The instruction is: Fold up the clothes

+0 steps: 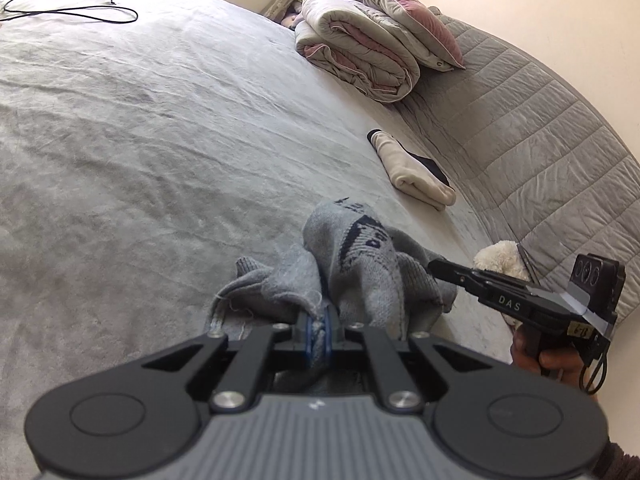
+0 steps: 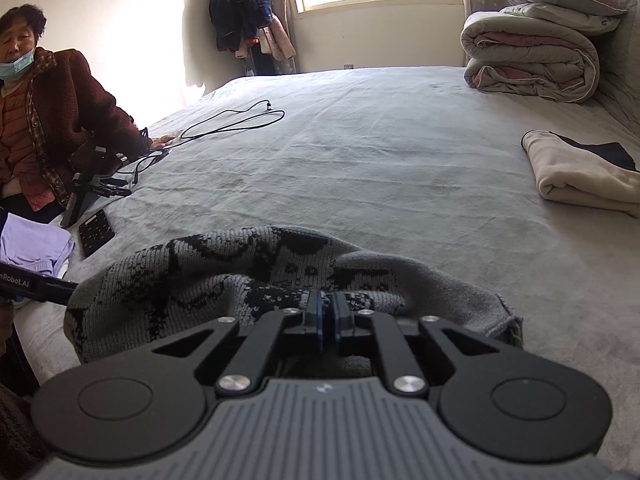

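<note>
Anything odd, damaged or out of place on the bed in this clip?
The grey sweater, pinched by the left gripper and right gripper, shows a frayed edge with loose threads. A black cable lies loose across the bed, away from the clothes.

Bed (image 2: 380, 152): grey, wrinkled cover.
Near edge: grey knit sweater (image 2: 240, 276), bunched.
Headboard side: folded cream garment (image 2: 580, 180), rolled quilt (image 2: 528, 60).
Far side: black cable (image 2: 224, 124), lilac cloth (image 2: 32, 244).
</note>
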### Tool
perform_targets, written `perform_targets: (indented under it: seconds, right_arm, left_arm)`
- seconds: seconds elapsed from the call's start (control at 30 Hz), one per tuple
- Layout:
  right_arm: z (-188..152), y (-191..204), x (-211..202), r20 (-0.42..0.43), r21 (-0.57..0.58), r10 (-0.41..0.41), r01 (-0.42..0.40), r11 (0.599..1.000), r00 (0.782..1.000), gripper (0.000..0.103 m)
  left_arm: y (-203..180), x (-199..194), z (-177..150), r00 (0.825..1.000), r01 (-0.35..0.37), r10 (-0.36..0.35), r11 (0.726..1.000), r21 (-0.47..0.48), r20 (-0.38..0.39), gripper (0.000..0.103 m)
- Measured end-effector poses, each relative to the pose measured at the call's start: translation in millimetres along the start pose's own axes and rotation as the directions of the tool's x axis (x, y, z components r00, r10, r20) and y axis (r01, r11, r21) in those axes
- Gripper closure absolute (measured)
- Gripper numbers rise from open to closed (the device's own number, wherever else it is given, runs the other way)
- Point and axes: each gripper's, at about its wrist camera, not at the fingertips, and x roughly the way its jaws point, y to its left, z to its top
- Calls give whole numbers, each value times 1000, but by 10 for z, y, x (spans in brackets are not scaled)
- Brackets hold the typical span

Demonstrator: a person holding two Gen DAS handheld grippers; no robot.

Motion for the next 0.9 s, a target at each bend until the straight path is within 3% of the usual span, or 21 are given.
perform_targets:
  seconds: [0.03, 0.07, 0.1, 0.17, 0.63, 0.67, 0.73, 0.77, 0.8, 0.9]
  right_arm:
    - [5, -35, 9, 7, 1, -15, 15, 1000, 1000, 86]
    - [11, -71, 19, 14, 3, -31, 31, 1000, 999, 79]
    - [16, -107, 28, 21, 4, -47, 47, 999, 999, 62]
    - [42, -142, 112, 21, 6, -66, 65, 998, 998, 52]
    - [71, -200, 775, -69, -101, -118, 111, 989, 991, 46]
    - [57, -192, 804, -77, -110, -112, 104, 989, 991, 47]
    - [28, -176, 862, -94, -126, -101, 89, 988, 990, 71]
    - [22, -164, 877, -101, -126, -96, 83, 989, 990, 95]
    - [17, -151, 890, -109, -125, -92, 78, 989, 990, 100]
    - [36, -87, 841, -81, -131, -120, 109, 985, 989, 101]
  left_arm:
    - [5, 8, 0, 1000, -7, 7, 1000, -1, -1, 98]
    - [11, 16, 1, 1000, -13, 13, 1000, -2, -3, 98]
    - [16, 25, 1, 1000, -20, 20, 1000, -3, -5, 98]
    - [27, 41, 2, 999, -34, 34, 999, -4, -8, 98]
    - [121, 141, 26, 994, -109, 109, 994, -26, -27, 98]
    - [130, 147, 30, 993, -113, 112, 993, -29, -29, 98]
    - [149, 157, 38, 993, -119, 118, 992, -34, -31, 98]
    - [159, 149, 50, 992, -125, 124, 991, -40, -25, 98]
    - [170, 142, 62, 991, -132, 131, 990, -46, -18, 98]
    - [205, 113, 98, 989, -144, 145, 987, -69, 5, 98]
